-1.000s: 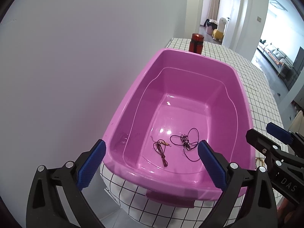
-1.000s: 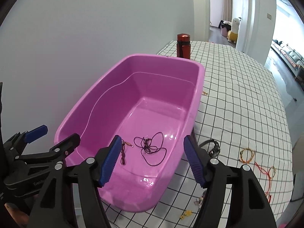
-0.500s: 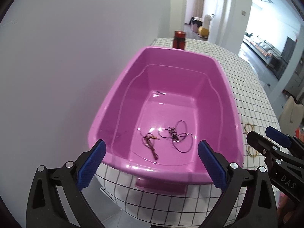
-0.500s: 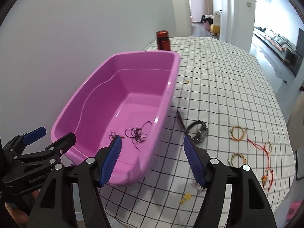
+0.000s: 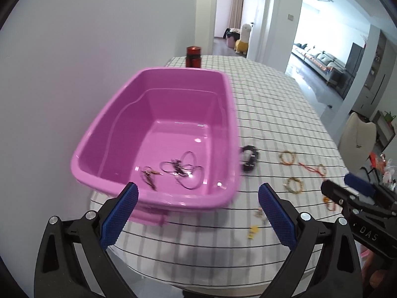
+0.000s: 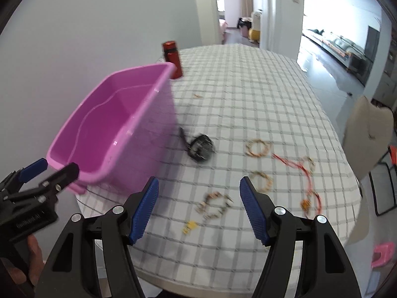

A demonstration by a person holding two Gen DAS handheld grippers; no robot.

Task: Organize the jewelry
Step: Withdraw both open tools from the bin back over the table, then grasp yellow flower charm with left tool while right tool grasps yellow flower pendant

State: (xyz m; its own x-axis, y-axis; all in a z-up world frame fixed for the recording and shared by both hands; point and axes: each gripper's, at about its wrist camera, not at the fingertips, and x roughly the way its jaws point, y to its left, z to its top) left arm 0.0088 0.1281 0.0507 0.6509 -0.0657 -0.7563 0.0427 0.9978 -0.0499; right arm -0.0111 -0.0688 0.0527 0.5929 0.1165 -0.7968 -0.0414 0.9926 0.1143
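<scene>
In the left wrist view we see two dark cord necklaces (image 5: 182, 167) lying tangled on the floor of the pink tub (image 5: 228, 114), at the centre of the frame. More jewelry lies loose on the checked tablecloth (image 6: 248, 94) to the right of the tub. In the right wrist view, a black bracelet (image 6: 201, 146) sits just beside the tub's wall, two beaded orange rings (image 6: 256, 147) lie further right, and a red cord piece (image 6: 301, 168) trails down toward the lower right. A pale beaded bracelet (image 6: 214, 204) and a small yellow charm (image 6: 189, 226) rest lower, between our right gripper's (image 6: 198, 198) blue pads.

Our right gripper hangs above the cloth with its jaws well apart and nothing in them. Our left gripper (image 5: 197, 204) is also spread wide and empty, over the tub's near right corner.

A red bottle (image 6: 172, 58) stands behind the tub near the wall. A doorway opens at the upper right.
</scene>
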